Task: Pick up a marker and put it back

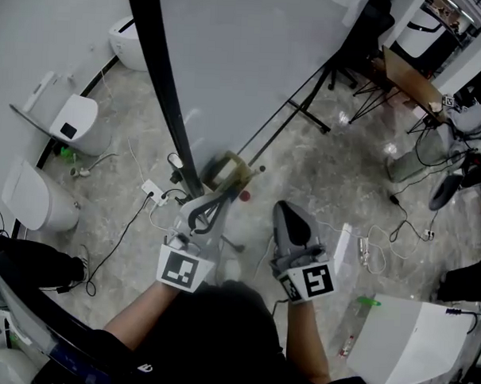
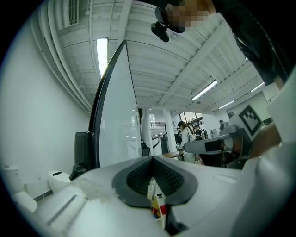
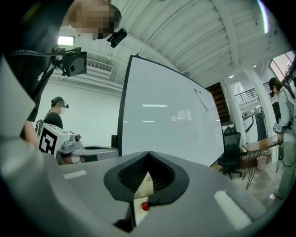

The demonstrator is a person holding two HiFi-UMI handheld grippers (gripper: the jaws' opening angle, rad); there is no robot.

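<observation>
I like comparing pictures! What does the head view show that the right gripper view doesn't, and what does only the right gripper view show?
Only the head view: cables and a power strip lying on the floor, and the marker cube on the right gripper. Only the right gripper view: the ceiling, an office chair, a person standing far left, and that gripper's jaws shut together. Both: the whiteboard and the left gripper.
</observation>
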